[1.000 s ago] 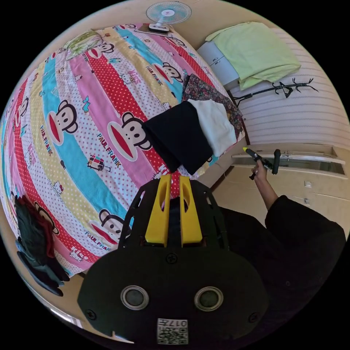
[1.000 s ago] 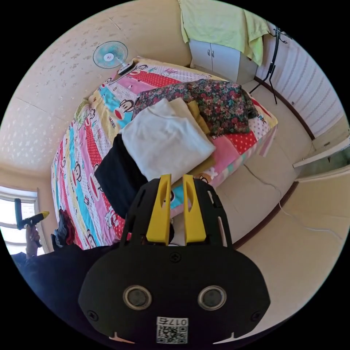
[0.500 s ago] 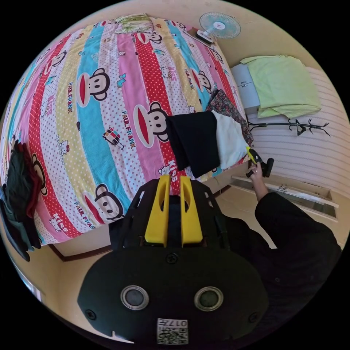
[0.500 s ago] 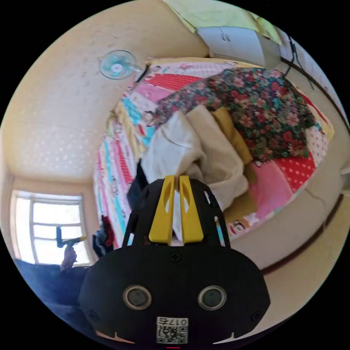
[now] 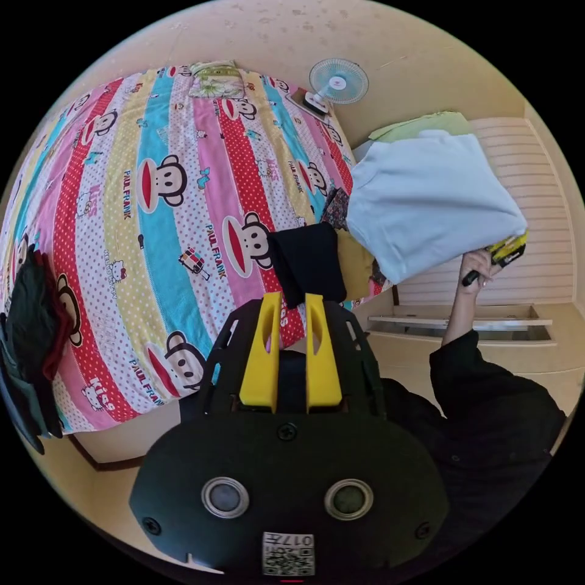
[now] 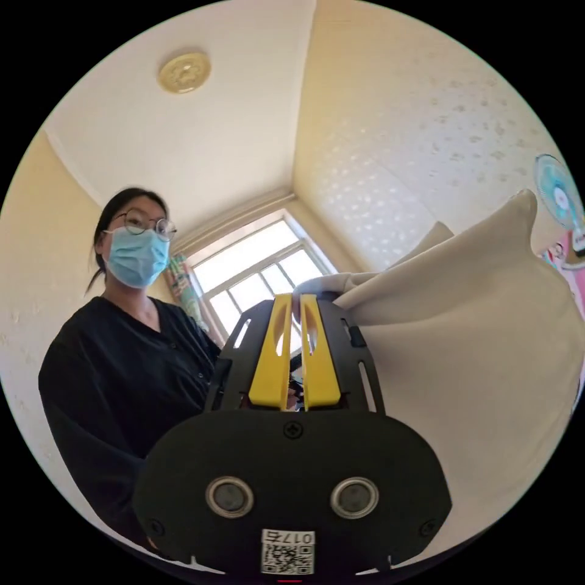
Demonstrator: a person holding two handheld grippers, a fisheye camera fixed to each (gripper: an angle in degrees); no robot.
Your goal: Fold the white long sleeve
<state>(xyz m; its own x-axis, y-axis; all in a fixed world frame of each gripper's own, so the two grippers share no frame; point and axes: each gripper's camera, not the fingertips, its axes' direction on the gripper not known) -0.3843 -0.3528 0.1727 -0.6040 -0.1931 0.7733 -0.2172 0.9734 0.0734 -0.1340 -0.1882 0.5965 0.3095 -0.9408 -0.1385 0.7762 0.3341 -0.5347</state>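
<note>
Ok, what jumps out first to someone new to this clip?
The white long sleeve, lifted off the bed's striped cartoon sheet and hanging from the right claw, which is shut on its edge. Next, the left claw poised open and empty above the black garment.

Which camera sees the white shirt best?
The left gripper view: the white shirt hangs whole in the air above the bed's edge. The right gripper view sees it very close, a bunched edge pinched in the right gripper.
</note>
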